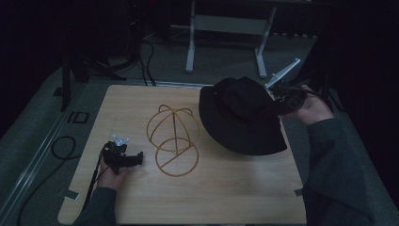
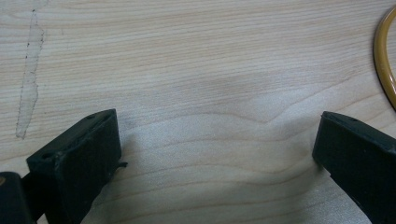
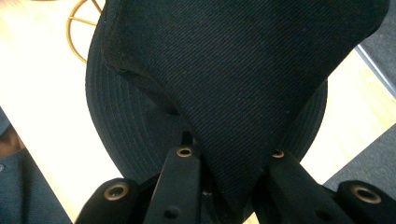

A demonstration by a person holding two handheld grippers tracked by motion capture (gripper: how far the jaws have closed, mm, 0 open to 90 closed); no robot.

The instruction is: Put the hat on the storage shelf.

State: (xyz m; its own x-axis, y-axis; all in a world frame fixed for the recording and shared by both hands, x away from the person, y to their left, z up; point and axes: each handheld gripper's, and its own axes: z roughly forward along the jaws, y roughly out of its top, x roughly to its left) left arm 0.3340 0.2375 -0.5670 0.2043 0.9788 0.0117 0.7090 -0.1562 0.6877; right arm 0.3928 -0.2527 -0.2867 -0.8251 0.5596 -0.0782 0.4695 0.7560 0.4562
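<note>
My right gripper (image 1: 281,100) pinches a floppy black twill hat (image 1: 240,117) above the table's right side, beside a domed gold wire stand (image 1: 172,139). My left gripper (image 1: 134,158) rests wide open on pale woodgrain (image 1: 211,193).

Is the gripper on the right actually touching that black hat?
Touching. In the right gripper view, the right gripper has its two black jaws closed on a fold of the black hat, with the fabric pinched between them.

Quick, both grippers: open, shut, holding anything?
Left gripper: open, nothing between the jaws, low over the table.
Right gripper: shut on the black hat.
</note>
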